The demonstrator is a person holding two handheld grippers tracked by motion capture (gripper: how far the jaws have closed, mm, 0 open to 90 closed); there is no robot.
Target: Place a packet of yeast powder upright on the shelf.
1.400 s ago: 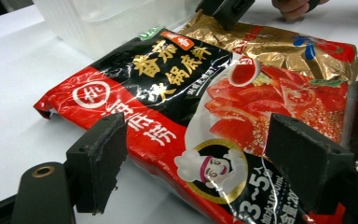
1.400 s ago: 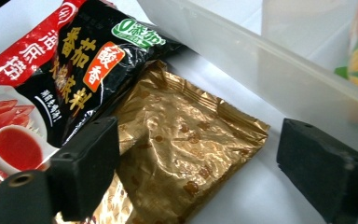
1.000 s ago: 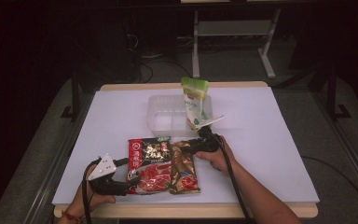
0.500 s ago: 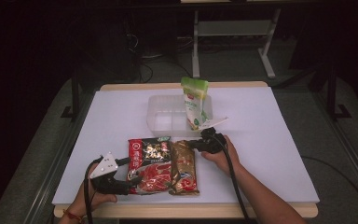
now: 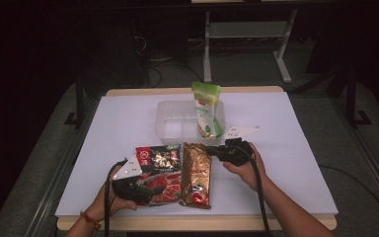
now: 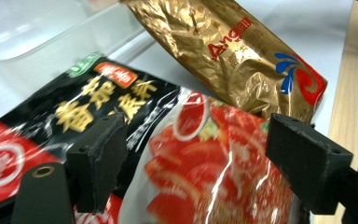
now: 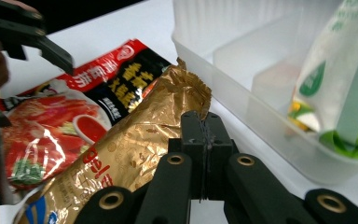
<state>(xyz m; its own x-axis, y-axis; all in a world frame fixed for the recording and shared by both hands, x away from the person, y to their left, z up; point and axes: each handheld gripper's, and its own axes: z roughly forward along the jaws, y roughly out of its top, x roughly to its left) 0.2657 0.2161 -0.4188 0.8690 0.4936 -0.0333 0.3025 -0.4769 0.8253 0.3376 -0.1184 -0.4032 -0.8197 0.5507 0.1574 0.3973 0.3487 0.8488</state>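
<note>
the gold pouch [image 5: 196, 174] lies on the counter [image 5: 296, 148], long axis running from near edge toward the clear bin [image 5: 177, 123], its far end pinched in the right gripper [image 5: 216, 149], whose jaws have just closed. the left gripper [image 5: 159, 190] hovers wide open, holding nothing, over one red sauce packet [image 5: 158, 170]. one green bag [image 5: 207, 109] stands in the bin.

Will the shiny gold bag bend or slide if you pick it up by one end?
The gold bag would probably sag, since its foil looks crinkled and soft. Its glossy skin might slip. Its top edge lies at the shut right gripper, so it may swing.
</note>
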